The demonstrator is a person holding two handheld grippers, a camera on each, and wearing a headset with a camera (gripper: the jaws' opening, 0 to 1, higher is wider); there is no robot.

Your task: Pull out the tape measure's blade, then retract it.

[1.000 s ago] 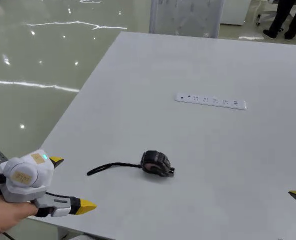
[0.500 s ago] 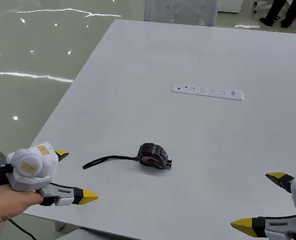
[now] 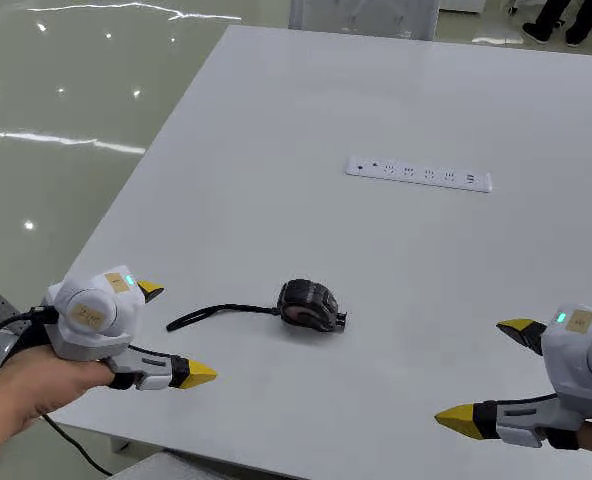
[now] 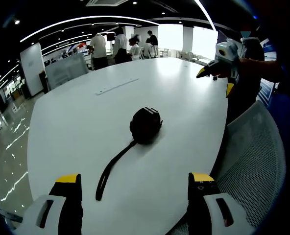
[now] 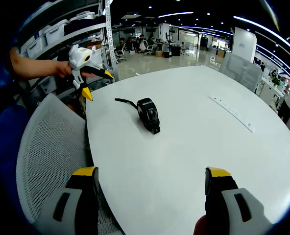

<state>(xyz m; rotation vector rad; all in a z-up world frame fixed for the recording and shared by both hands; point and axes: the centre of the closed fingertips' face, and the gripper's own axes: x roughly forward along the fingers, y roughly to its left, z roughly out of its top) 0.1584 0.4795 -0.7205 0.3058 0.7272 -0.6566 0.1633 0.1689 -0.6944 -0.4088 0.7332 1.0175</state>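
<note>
Tape measure: the black tape measure [image 3: 311, 305] lies on the white table [image 3: 376, 90], near the table's front edge and about midway between the two grippers, and nothing touches it.
Blade: it looks fully inside the case; only a small end hook [image 3: 343, 320] shows at the side facing the right gripper.
Wrist strap: a thin black strap [image 3: 216, 314] trails from the case toward the left gripper, limp and flat on the table.
Handling: I judge the case hard and compact, rather light, so it can slide on the smooth top when the blade is pulled. The blade is probably springy, and it may snap back fast.
Where to hold: one gripper across the flat sides of the case, the other on the end hook; the strap is too soft to steady anything.
Left gripper [image 3: 174, 332]: jaws spread wide, nothing between them, hovering at the table's front left corner.
Right gripper [image 3: 486, 373]: also spread and unloaded, hovering near the front edge.
Edges: the front edge is close to the case, with a mesh chair [image 5: 47, 147] below it.
Open room: bare table lies to the right and behind; a white power strip [image 3: 419, 174] is well apart, farther back.
</note>
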